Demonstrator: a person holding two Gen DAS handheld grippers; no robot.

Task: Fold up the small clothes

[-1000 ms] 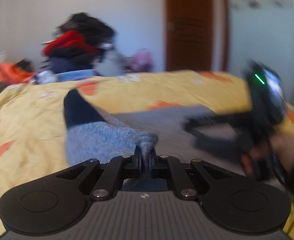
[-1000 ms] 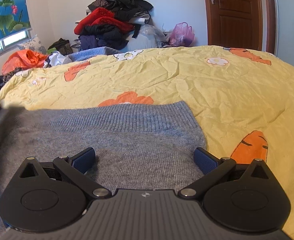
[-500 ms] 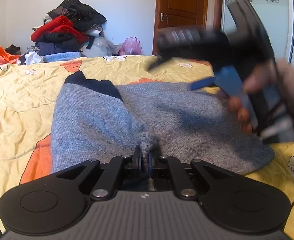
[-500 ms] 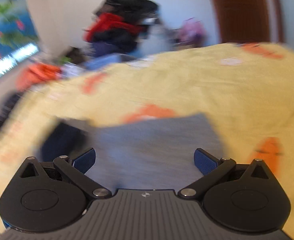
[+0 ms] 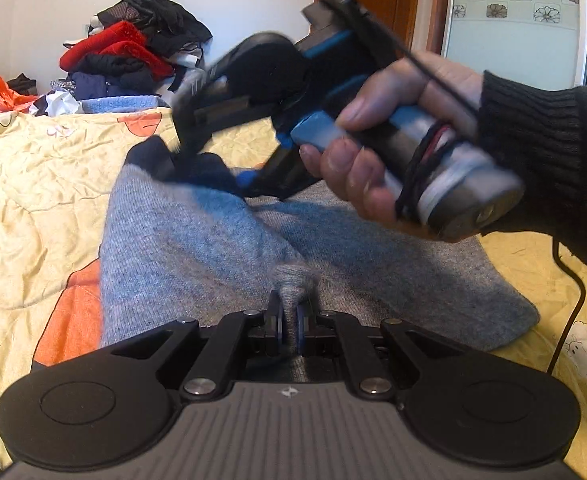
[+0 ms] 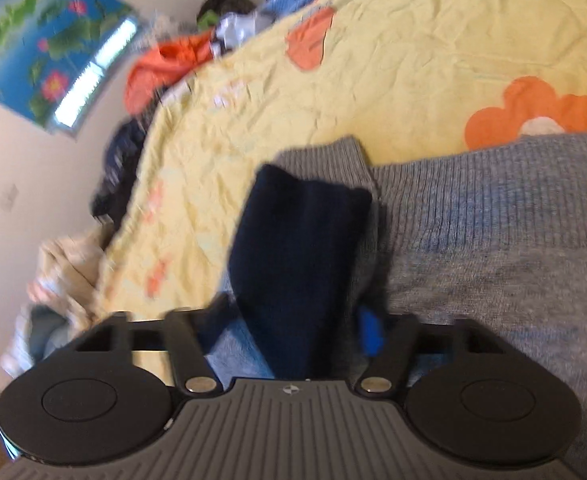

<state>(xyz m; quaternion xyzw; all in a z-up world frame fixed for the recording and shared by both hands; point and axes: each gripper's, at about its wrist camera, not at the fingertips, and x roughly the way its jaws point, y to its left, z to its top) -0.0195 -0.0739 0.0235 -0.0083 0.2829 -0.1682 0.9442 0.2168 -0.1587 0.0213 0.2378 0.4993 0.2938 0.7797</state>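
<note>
Grey knit sweater (image 5: pixel 221 248) flat on yellow flowered quilt (image 5: pixel 33 200) | left gripper (image 5: pixel 289 322) pinches a near fold | right gripper (image 6: pixel 293 320) jaws just narrowing around navy cuff (image 6: pixel 297 248), contact unclear | clothes heap (image 5: pixel 133 52) behind.

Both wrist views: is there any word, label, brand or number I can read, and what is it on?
No readable words or numbers in either view.
Left gripper, shut on the grey knitted sweater: a small white emblem on its ribbed body, no letters.
Right gripper, jaws just closing around the sweater's dark navy cuff: the same emblem, no letters.
Yellow flowered bedspread: pictures only.
</note>
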